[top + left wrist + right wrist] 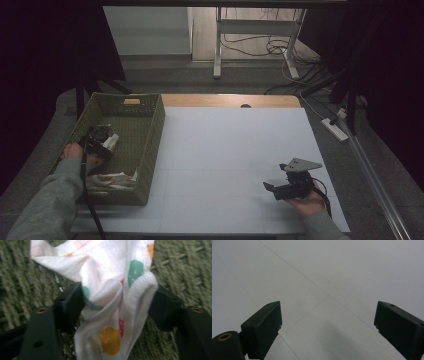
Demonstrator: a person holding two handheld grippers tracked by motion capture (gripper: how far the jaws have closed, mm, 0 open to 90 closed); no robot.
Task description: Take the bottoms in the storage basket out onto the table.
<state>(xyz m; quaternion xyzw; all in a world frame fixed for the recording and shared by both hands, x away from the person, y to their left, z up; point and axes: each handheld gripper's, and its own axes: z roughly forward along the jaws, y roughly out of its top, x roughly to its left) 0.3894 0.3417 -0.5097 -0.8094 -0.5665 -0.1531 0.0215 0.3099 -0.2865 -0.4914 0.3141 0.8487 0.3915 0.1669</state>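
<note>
Green and woven, the basket [150, 150] sits at the left side of the white table [235, 150]. Inside it the left gripper [102, 140] points down at a white cloth [112, 290] with green, yellow and red dots. In the left gripper view the cloth is bunched up into a long fold. The fold runs from the top of that view down to the bottom, between the two black jaws. Both jaws touch the cloth, one on each side, and squeeze it. The cloth lies on the basket's floor, and in the high view more white cloth [112, 179] lies near the front wall.

Over at the right, the right gripper [272, 189] rests in a hand just above the bare table. It points toward the left. Its jaws stand wide apart, with nothing between them.
</note>
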